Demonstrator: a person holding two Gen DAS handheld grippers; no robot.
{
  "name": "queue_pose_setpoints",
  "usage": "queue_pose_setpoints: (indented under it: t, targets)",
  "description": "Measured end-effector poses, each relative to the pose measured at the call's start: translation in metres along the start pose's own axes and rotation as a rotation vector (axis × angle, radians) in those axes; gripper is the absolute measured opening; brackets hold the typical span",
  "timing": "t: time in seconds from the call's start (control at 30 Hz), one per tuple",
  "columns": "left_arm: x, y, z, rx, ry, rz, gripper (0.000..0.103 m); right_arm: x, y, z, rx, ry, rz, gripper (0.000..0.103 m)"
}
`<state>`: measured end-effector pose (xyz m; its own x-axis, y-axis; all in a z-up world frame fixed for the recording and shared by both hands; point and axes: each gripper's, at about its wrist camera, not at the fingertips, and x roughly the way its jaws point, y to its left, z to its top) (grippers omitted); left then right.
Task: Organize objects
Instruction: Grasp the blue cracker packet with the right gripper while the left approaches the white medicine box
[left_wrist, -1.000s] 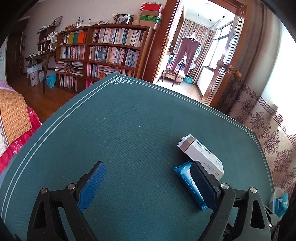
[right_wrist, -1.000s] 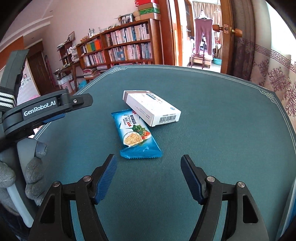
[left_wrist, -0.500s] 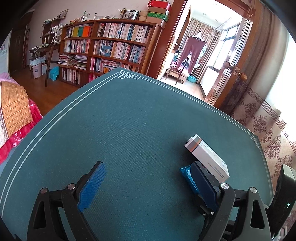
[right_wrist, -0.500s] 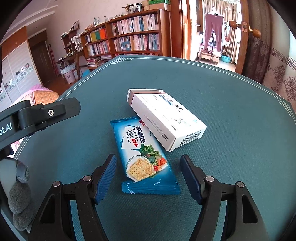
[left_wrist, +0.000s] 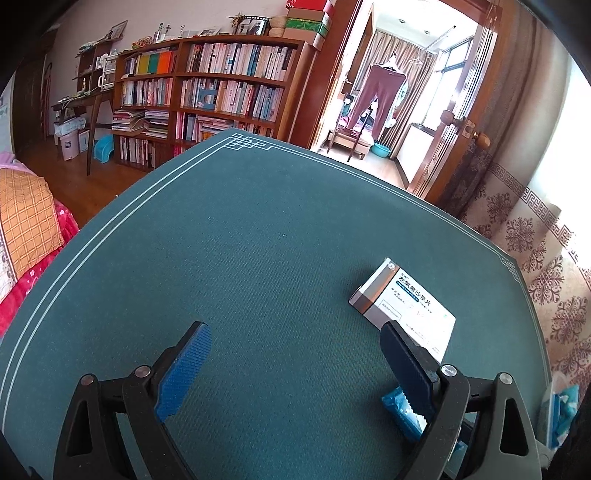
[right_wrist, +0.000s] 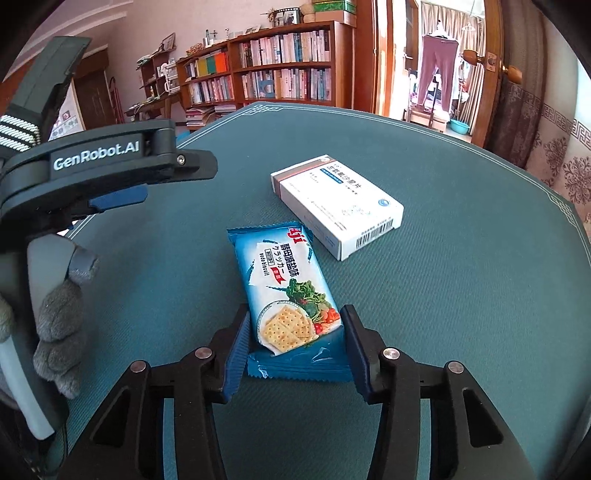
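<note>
Blue pads of the left gripper (left_wrist: 291, 373) stand wide over bare green table (left_wrist: 258, 258), the box (left_wrist: 406, 306) beyond its right finger. From the right wrist, the right gripper (right_wrist: 293, 345) is closing around the cracker pack (right_wrist: 286, 291), beside the box (right_wrist: 336, 203): grasp step, probably; next, firm contact before lifting.

daylight from doorway (left_wrist: 402, 110) | sharp | fisheye-bent edges | corners black

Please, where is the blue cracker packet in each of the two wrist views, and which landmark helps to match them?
Left wrist view: cracker packet at bottom right, mostly hidden behind a finger of the left gripper.
Right wrist view: lower centre, between the closing right gripper.
Shared landmark: the white medicine box beside the packet.
</note>
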<state>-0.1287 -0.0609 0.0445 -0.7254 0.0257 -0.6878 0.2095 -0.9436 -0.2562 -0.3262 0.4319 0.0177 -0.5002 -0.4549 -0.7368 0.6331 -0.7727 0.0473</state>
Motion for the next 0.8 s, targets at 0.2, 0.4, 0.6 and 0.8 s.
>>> queue_pose_setpoints:
  t: [0.2,0.4,0.6,0.8]
  targets:
    - [0.004,-0.014,-0.006,0.047,0.019,-0.005,0.095,-0.029,-0.017,-0.034,0.063,-0.006,-0.037,0.049]
    - [0.011,-0.034,-0.011,0.085,0.070,-0.020,0.095,-0.055,-0.043,-0.058,0.133,-0.017,-0.120,0.049]
    - [0.023,-0.058,-0.004,0.048,0.125,-0.056,0.099,-0.068,-0.072,-0.069,0.253,-0.048,-0.119,0.049]
    - [0.045,-0.081,0.010,0.004,0.141,-0.001,0.099,-0.068,-0.079,-0.069,0.290,-0.064,-0.090,0.049]
